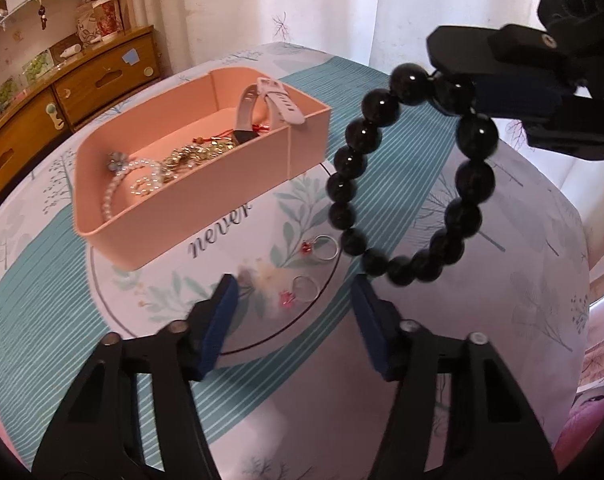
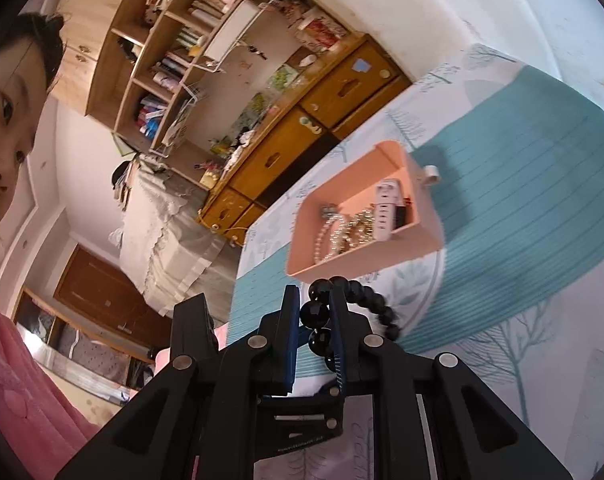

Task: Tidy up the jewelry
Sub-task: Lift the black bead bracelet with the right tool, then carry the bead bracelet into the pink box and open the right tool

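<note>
At the left of your left wrist view sits the pink box (image 1: pixel 206 200) on the tablecloth (image 1: pixel 501 280), with a pearl strand (image 1: pixel 114 188), gold chains (image 1: pixel 190 156) and a pale watch (image 1: pixel 262 104) inside it. Just right of the box, two rings (image 1: pixel 325 248) with small red stones lie on the cloth, one nearer the box, the other (image 1: pixel 303 288) close in front of your left gripper (image 1: pixel 294 292). Its jaws stand wide apart with nothing between them, hovering above the cloth. Further right, the black bead bracelet (image 1: pixel 405 184) hangs in the air above the table, dangling from your right gripper (image 1: pixel 457 84). In the right wrist view, those jaws are narrow, clamped on beads of the bracelet (image 2: pixel 317 314).
</note>
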A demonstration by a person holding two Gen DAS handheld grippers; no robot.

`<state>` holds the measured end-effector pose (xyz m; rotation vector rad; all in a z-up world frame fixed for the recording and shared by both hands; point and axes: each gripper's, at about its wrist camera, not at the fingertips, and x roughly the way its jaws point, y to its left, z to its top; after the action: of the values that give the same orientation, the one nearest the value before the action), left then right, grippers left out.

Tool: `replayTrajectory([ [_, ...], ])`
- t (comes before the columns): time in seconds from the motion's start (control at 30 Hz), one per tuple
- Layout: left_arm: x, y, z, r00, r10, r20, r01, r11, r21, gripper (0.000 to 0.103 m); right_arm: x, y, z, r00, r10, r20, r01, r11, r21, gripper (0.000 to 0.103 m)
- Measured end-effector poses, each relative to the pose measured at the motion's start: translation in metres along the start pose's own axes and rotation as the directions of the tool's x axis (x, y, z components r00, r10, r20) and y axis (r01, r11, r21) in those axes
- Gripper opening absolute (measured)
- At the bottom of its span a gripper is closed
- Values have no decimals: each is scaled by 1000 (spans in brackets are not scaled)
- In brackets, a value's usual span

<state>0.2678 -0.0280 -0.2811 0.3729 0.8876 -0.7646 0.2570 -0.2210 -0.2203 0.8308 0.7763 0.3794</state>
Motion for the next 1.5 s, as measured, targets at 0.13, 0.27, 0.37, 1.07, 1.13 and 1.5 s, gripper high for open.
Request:
replayTrajectory([
  [0.13, 4, -7, 1, 1000, 15, 11, -16, 999, 28, 40, -3, -3, -4, 1000, -20, 12, 20, 1000, 1, 14],
  [0.27, 5, -10, 1, 1000, 5, 22, -5, 1000, 27, 28, -3, -3, -6, 999, -28, 24, 28, 1000, 8, 14],
  [0.37, 6, -10, 2, 1000, 7, 21, -7, 1000, 19, 19, -3, -6, -8, 999, -40, 31, 40, 999, 25, 14],
  [1.07, -72, 36, 46, 990, 132, 50, -119, 973, -199, 6, 12, 35, 14, 998, -48, 30, 51, 994, -97, 14],
  [1.13, -78, 46, 59, 987, 156, 47, -141, 962, -233, 6, 15, 45, 21, 999, -25, 39, 30, 992, -126, 14],
  [1.5, -74, 112, 105, 964, 266, -7, -236, 845, -480, 6, 44, 100, 76, 992, 67, 108, -37, 965, -260, 14],
])
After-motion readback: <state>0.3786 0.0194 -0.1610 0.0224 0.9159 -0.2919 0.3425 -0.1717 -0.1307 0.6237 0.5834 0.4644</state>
